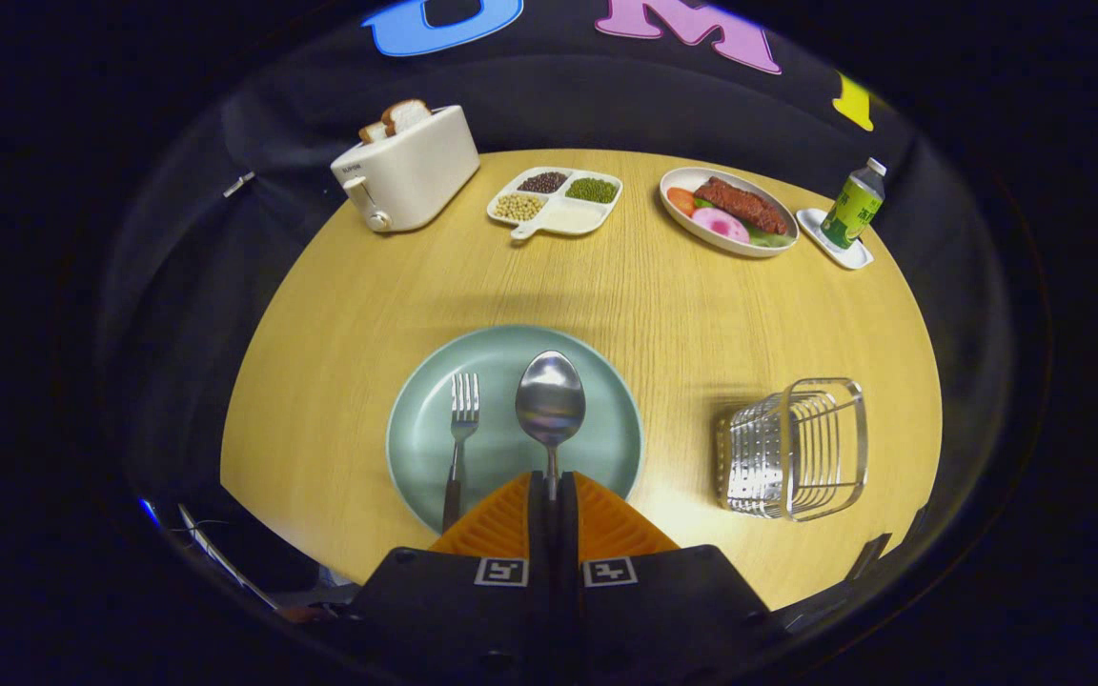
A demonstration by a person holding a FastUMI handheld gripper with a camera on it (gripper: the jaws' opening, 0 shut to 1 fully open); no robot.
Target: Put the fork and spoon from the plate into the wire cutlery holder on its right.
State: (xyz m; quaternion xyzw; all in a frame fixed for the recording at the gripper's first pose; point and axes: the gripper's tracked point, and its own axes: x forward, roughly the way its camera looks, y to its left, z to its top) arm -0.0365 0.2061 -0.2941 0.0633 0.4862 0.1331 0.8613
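The gripper (552, 491) had its two orange fingers (501, 519) drawn close together, pinching the handle of the spoon (550, 400), whose bowl pointed away beyond the fingertips over the pale green plate (420, 429). The fork (459, 438) lay on the plate just left of the spoon, tines pointing away, its dark handle reaching past the near rim. The wire cutlery holder (795, 448) stood on the wooden tabletop (339, 381) to the right of the plate, well apart from it. Across the tabletop were a white toaster (411, 171) with bread in it, a divided tray (557, 200) of beans and grains, an oval dish (728, 210) of food, and a green bottle (852, 205) on a small white tray (835, 243).
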